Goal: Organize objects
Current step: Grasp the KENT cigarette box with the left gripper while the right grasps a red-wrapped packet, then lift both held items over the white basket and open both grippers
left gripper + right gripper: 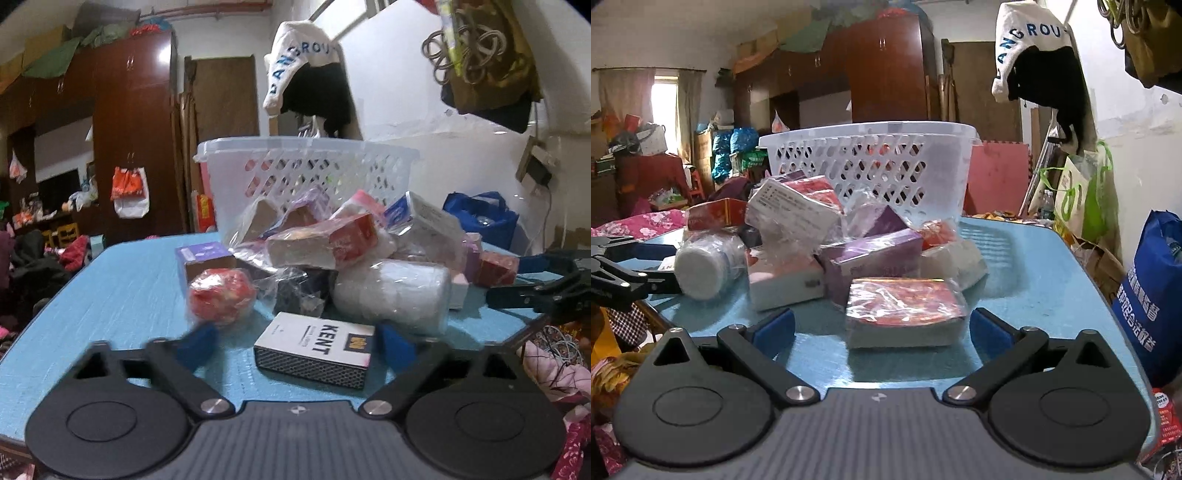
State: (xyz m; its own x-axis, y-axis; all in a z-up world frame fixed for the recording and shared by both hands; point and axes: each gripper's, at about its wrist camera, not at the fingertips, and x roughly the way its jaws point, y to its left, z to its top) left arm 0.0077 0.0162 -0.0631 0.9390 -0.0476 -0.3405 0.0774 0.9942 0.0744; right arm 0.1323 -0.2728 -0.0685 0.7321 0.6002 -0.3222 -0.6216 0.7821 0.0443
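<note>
A blue table carries a white lattice basket at its far edge, with a heap of bagged boxes crowding the middle; bare surface remains along the near and side edges. The left gripper stands released, its pads either side of a Kent box, not pressing. The right gripper is released too, flanking a wrapped red box.

Right gripper low over the blue table, jaws spread wide, a plastic-wrapped red box lying between the blue pads, untouched. Behind it, a heap of wrapped boxes. Farther back, the white basket. Far left, the other gripper.
</note>
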